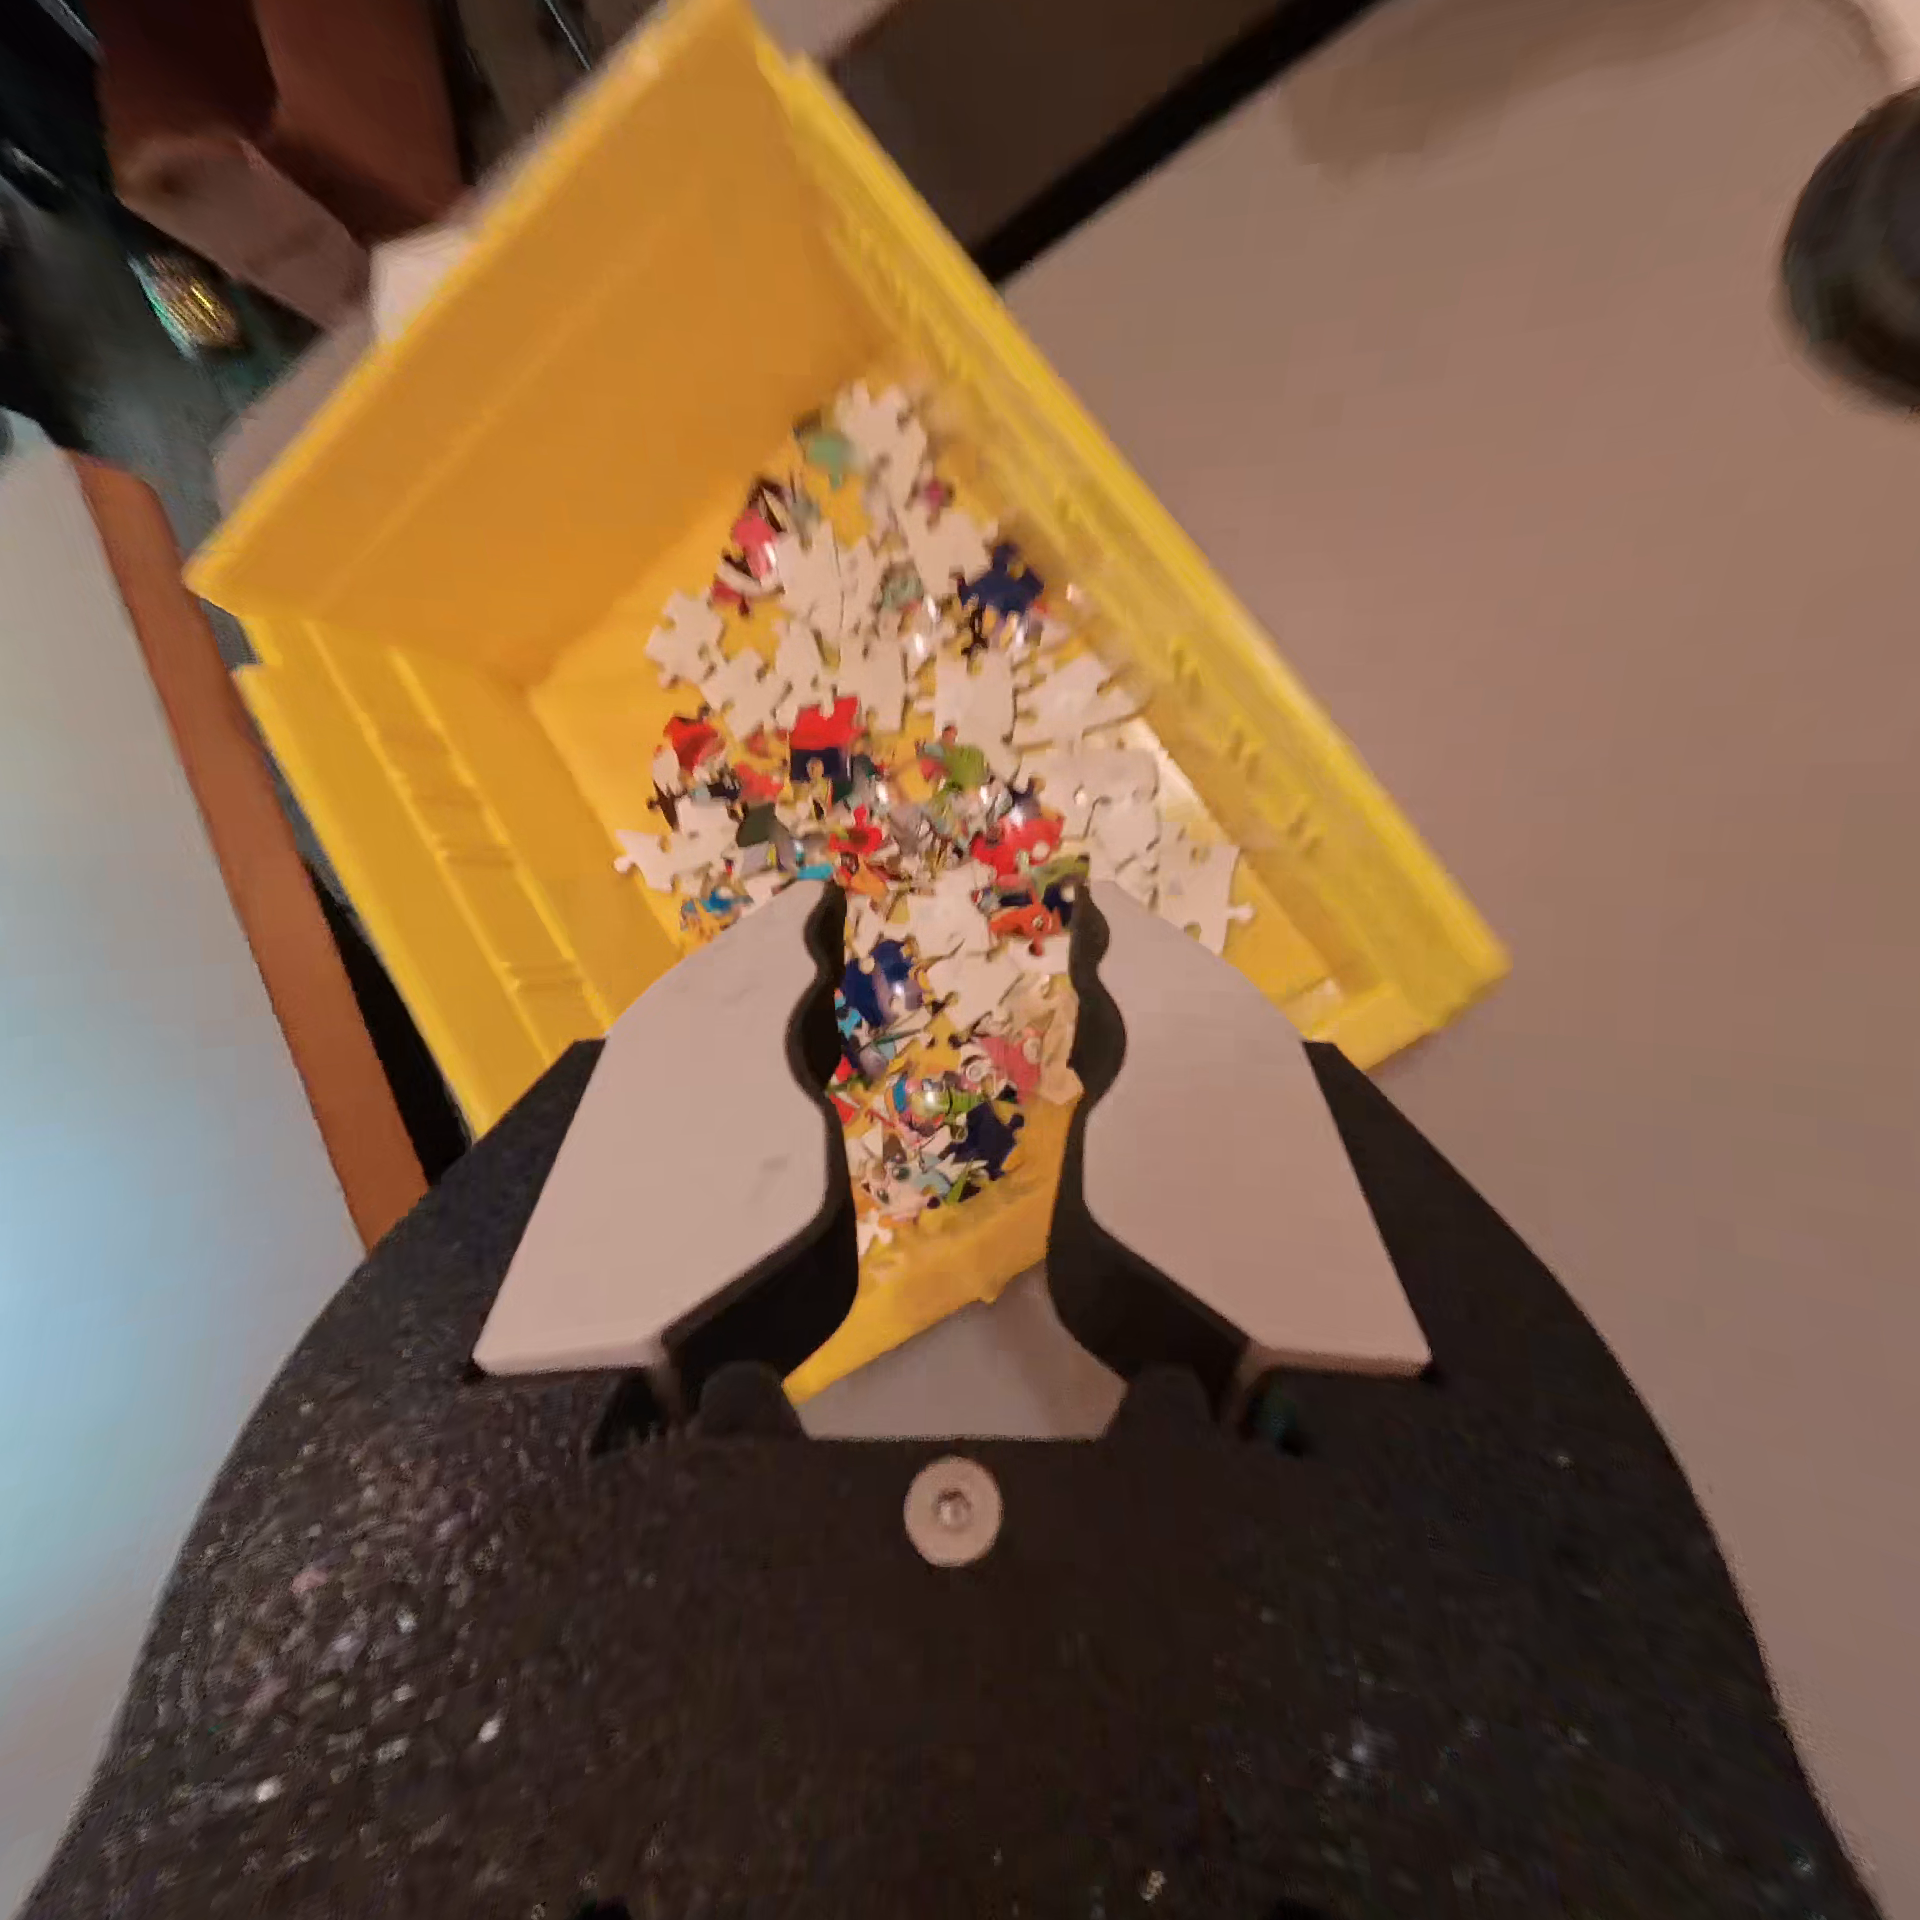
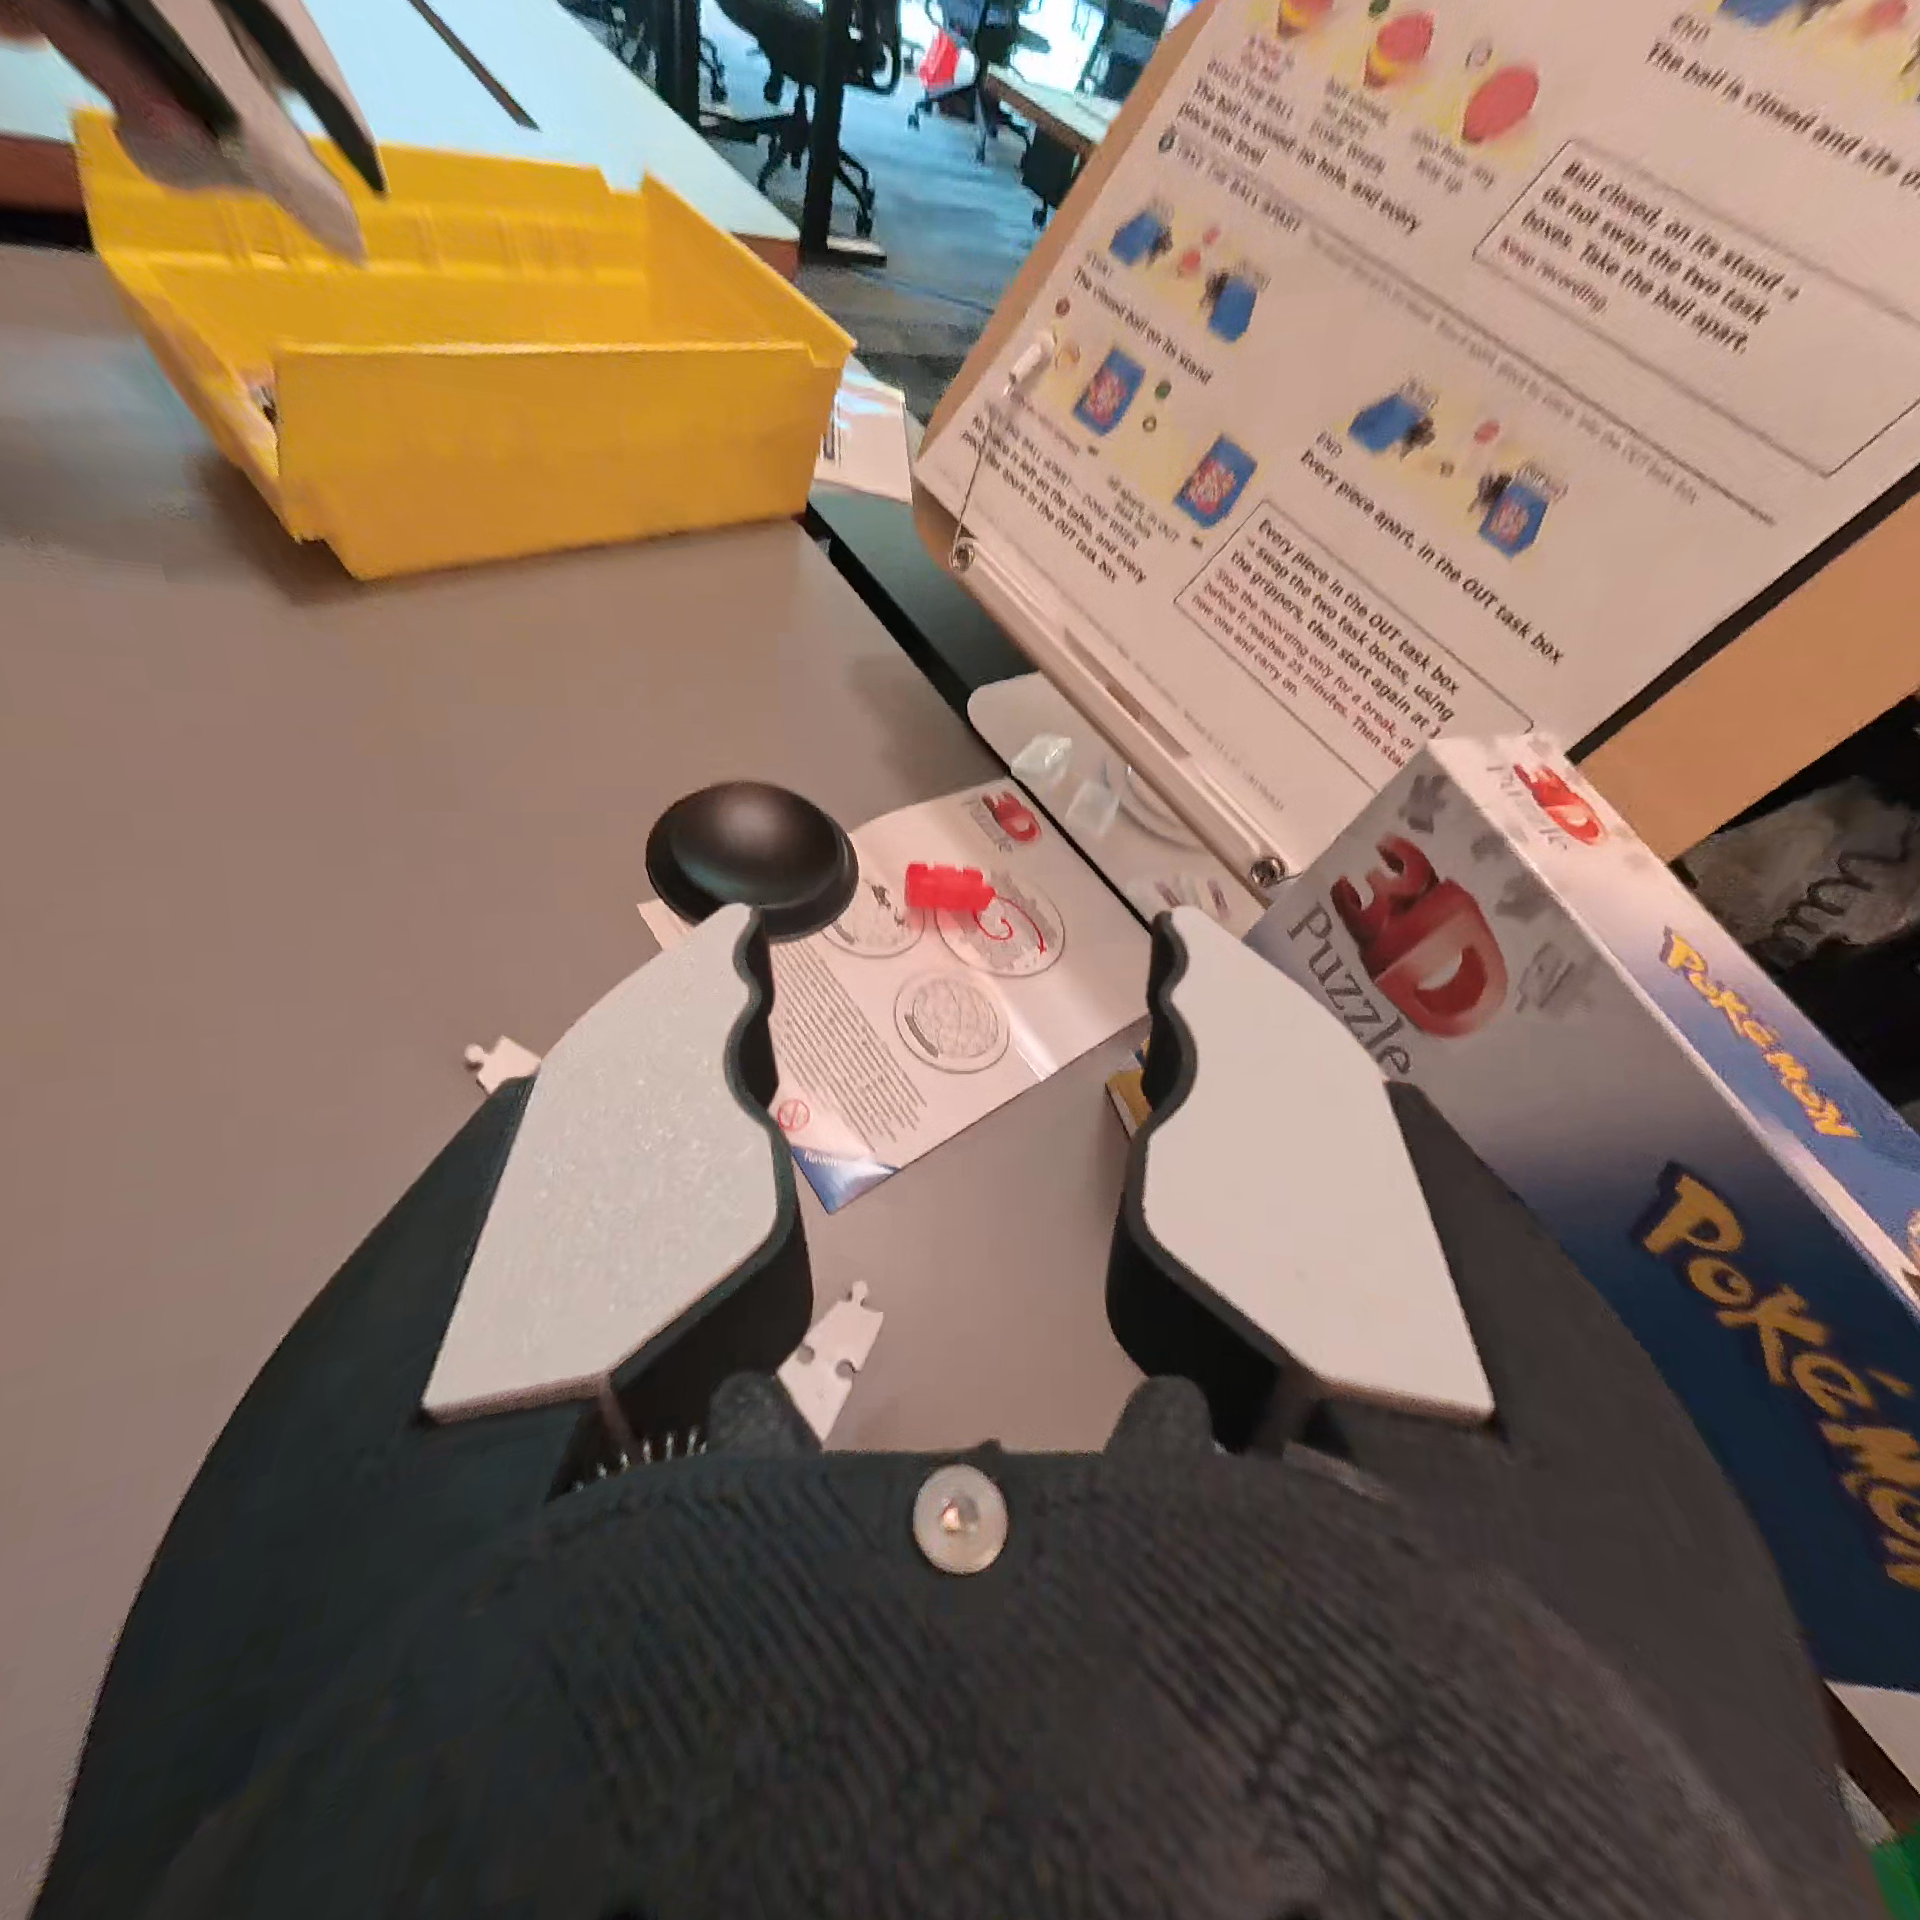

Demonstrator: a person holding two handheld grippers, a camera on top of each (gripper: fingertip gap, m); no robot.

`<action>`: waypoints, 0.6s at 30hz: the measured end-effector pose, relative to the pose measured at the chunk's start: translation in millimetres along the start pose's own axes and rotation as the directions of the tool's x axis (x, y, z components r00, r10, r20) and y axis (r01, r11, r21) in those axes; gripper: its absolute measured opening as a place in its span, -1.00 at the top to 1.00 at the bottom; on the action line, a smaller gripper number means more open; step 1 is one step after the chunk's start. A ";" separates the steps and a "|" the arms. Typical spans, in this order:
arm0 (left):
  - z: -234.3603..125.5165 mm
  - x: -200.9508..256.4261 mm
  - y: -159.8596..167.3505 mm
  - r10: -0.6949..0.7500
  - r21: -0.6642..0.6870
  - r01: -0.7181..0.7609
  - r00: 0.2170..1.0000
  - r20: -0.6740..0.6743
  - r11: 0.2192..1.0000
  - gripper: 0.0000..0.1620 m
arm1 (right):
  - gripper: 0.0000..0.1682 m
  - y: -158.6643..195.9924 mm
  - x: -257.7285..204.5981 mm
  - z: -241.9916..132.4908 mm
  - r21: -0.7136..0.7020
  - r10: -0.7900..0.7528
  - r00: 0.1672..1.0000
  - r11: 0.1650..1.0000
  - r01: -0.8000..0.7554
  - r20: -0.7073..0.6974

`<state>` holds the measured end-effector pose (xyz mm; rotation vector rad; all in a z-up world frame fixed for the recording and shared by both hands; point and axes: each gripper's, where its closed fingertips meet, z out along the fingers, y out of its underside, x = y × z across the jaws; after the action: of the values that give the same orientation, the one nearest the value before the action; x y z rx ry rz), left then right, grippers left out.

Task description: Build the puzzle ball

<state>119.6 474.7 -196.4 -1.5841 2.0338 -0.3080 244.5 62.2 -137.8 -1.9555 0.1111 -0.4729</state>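
A yellow bin (image 1: 582, 436) holds a heap of loose puzzle pieces (image 1: 914, 748), some white side up and some colourful. My left gripper (image 1: 954, 904) is open and empty, and points down into the bin over the pieces. In the right wrist view the bin (image 2: 540, 436) stands at the far left with the left gripper (image 2: 260, 135) above it. My right gripper (image 2: 958, 935) is open and empty above the grey table. A black round stand (image 2: 750, 857) sits just beyond its left fingertip. Two white puzzle pieces (image 2: 831, 1351) (image 2: 499, 1062) lie on the table near its fingers.
A folded leaflet (image 2: 935, 1039) with a small red part (image 2: 945, 888) on it lies ahead of the right gripper. The blue puzzle box (image 2: 1621, 1091) lies close on the right. A propped instruction board (image 2: 1455, 364) stands behind. The black stand shows blurred in the left wrist view (image 1: 1860, 260). The left gripper's tips are roughly 45 cm from the right gripper's.
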 end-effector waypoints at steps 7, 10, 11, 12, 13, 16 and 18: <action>65.5 8.8 40.2 0.118 -0.182 -0.152 0.976 -0.184 0.972 0.63 | 0.20 -10.8 -3.7 -3.0 0.048 -0.012 1.000 0.999 0.012 0.000; 78.2 15.0 48.2 0.134 -0.215 -0.196 0.953 -0.270 0.957 0.57 | 0.20 -9.1 -4.9 -2.1 0.042 -0.010 1.000 0.999 0.010 0.008; 80.3 15.2 48.6 0.175 -0.207 -0.238 0.943 -0.284 0.949 0.53 | 0.20 -8.0 -4.9 -1.4 0.038 -0.011 1.000 0.999 0.010 0.008; 81.7 15.8 49.3 0.228 -0.197 -0.293 0.927 -0.299 0.935 0.50 | 0.20 -6.7 -4.9 -1.0 0.031 -0.011 1.000 0.999 0.011 0.009; 82.8 16.5 50.6 0.282 -0.192 -0.351 0.907 -0.313 0.916 0.49 | 0.20 -5.6 -5.2 -0.5 0.026 -0.013 1.000 1.000 0.012 0.011; 86.3 21.6 55.3 0.396 -0.190 -0.484 0.843 -0.364 0.854 0.45 | 0.20 -4.6 -6.1 0.4 0.023 -0.013 1.000 1.000 0.012 0.018; 88.1 23.1 55.5 0.451 -0.182 -0.544 0.806 -0.383 0.819 0.43 | 0.20 -4.4 -6.5 0.5 0.024 -0.014 1.000 1.000 0.013 0.021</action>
<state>117.6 481.3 -302.8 -1.1159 2.7722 -0.0729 238.2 66.4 -135.8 -1.9383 0.0789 -0.4605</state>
